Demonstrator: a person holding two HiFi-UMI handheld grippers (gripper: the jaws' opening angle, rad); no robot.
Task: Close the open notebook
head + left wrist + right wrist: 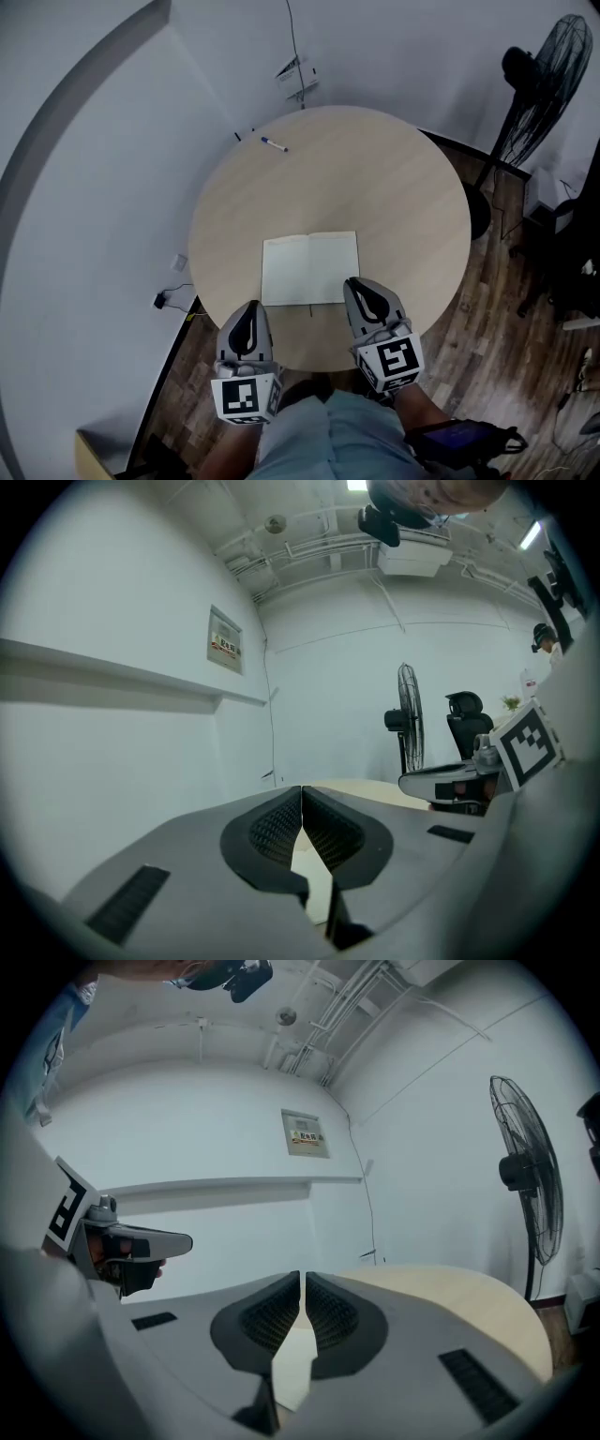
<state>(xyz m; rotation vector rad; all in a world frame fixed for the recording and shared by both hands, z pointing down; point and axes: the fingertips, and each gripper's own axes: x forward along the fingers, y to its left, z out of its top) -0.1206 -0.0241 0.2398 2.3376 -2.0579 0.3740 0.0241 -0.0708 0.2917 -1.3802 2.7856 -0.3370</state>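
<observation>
An open white notebook (310,269) lies flat on the round wooden table (375,187), near its front edge. My left gripper (249,307) hovers at the table's front rim, left of the notebook's lower left corner, its jaws shut and empty. My right gripper (354,283) reaches over the notebook's lower right corner, jaws shut with nothing between them. In the left gripper view the left gripper (302,790) has its tips together, with the right gripper (469,778) beside it. The right gripper view shows the right gripper (301,1277) closed, white page below, and the left gripper (127,1246) off to the left.
A pen (273,144) lies at the table's far edge. A standing fan (544,84) and a dark chair stand on the wooden floor to the right. White walls curve round the left and back. A cable and plug (167,298) sit on the floor at the left.
</observation>
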